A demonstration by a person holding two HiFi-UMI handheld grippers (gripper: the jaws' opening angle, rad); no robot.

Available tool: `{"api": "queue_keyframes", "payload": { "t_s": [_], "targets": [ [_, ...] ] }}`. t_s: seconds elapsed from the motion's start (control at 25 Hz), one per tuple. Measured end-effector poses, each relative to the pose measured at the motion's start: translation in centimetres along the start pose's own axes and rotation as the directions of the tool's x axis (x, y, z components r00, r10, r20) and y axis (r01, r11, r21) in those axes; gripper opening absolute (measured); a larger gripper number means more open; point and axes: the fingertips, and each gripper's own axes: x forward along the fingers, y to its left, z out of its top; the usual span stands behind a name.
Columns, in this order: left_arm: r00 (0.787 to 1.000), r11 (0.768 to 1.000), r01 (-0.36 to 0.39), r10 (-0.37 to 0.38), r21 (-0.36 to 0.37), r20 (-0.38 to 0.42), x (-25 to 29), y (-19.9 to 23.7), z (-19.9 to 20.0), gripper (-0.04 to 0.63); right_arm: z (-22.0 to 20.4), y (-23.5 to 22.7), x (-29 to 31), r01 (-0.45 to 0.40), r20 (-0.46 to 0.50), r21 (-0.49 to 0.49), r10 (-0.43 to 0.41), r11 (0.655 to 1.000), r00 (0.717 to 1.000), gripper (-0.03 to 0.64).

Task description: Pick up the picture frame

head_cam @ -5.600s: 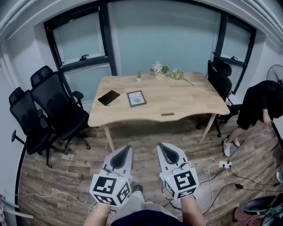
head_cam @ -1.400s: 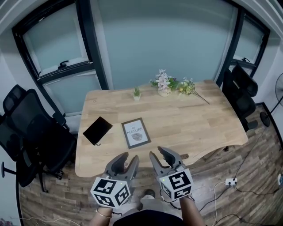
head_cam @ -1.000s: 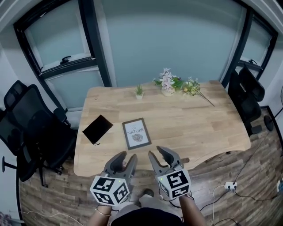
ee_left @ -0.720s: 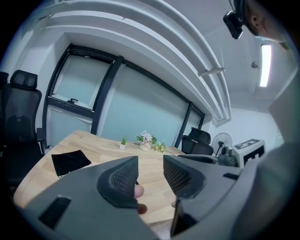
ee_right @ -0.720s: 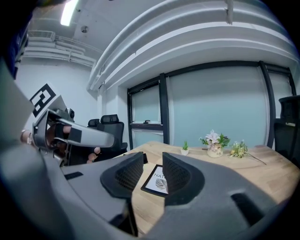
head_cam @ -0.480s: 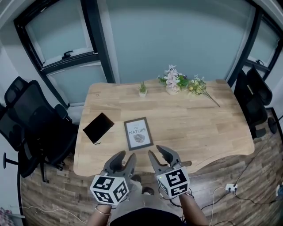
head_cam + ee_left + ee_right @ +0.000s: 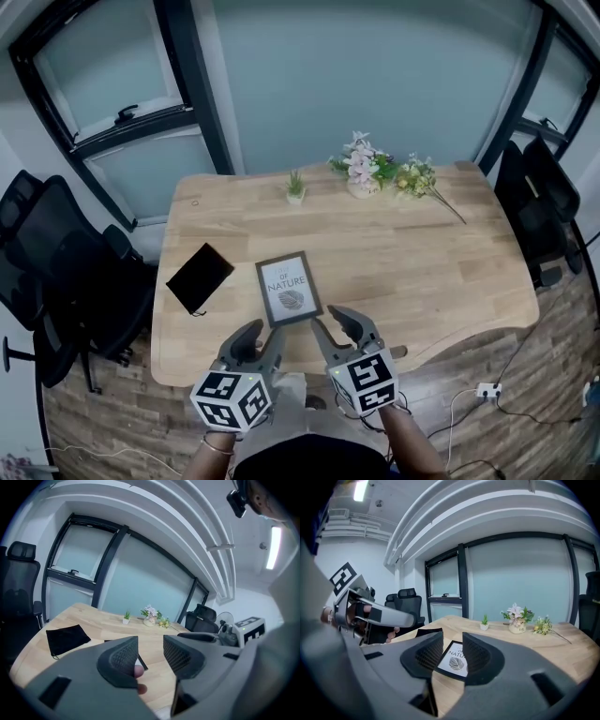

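Note:
The picture frame (image 7: 289,289), dark-edged with a white leaf print, lies flat on the wooden table (image 7: 450,272) near its front edge. My left gripper (image 7: 260,336) hovers open just short of the frame's near left corner. To its right, my right gripper (image 7: 336,325) is open too, at the near right corner. In the right gripper view the picture frame (image 7: 456,661) shows in the gap between the jaws of the right gripper (image 7: 453,649), a little ahead of them. The left gripper (image 7: 151,652) holds nothing; only a dark edge of the frame peeks between its jaws.
A black pouch (image 7: 200,277) lies left of the frame. Along the table's far edge stand a small potted plant (image 7: 295,187), a flower vase (image 7: 361,174) and a loose flower bunch (image 7: 419,179). Black office chairs stand at the left (image 7: 47,262) and right (image 7: 546,202).
The view has come closer to the table. Both grippers have moved forward from over the floor to the table's front edge, right beside the frame. Their jaws stay open.

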Motion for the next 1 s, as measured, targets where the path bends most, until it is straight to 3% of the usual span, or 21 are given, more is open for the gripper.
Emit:
{"api": "queue_keyframes", "payload": {
  "t_s": [1.0],
  "targets": [
    [0.99, 0.998, 0.013, -0.02, -0.056, -0.14, 6.8, 6.6, -1.3, 0.152, -3.6, -3.2, 8.2, 0.006, -0.156, 0.026, -0.002, 1.0, 0.988, 0.103]
  ]
}}
